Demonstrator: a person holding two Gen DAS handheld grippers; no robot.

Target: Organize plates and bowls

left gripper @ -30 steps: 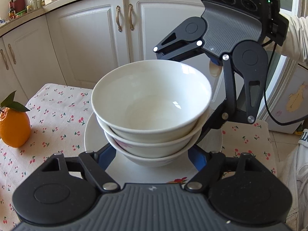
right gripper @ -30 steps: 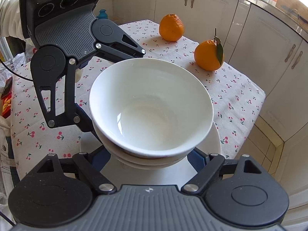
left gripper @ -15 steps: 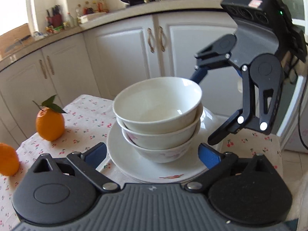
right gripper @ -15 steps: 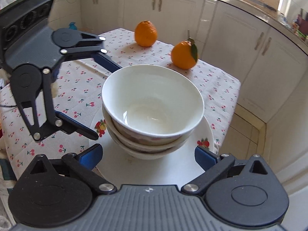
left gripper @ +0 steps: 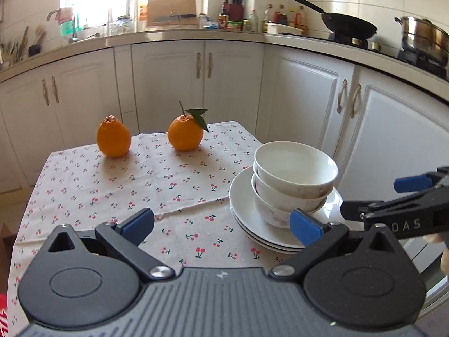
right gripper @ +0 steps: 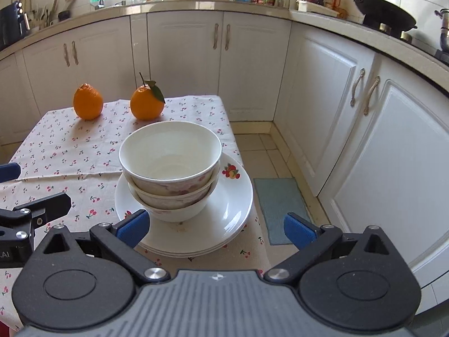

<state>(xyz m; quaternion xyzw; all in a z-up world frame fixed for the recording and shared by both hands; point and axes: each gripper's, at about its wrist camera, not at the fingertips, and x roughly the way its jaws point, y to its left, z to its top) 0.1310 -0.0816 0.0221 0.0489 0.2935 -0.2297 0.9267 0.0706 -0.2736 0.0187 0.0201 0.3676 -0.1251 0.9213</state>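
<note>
Three white bowls (left gripper: 294, 179) (right gripper: 171, 165) are nested on a stack of white plates (left gripper: 244, 210) (right gripper: 224, 216) near the right edge of the cherry-print tablecloth. My left gripper (left gripper: 221, 224) is open and empty, pulled back to the near left of the stack. My right gripper (right gripper: 214, 229) is open and empty, just in front of the plates. The right gripper shows at the right edge of the left wrist view (left gripper: 404, 196); the left gripper's arm shows at the left edge of the right wrist view (right gripper: 31, 210).
Two oranges (left gripper: 113, 140) (left gripper: 185, 136) stand at the far side of the table (left gripper: 98, 185). White cabinets (right gripper: 185, 56) surround it. A blue mat (right gripper: 280, 205) lies on the floor to the right. A wok (left gripper: 348, 25) sits on the counter.
Both grippers have pulled back and away from the bowl stack, which they flanked closely a second ago. The stack stays on the table.
</note>
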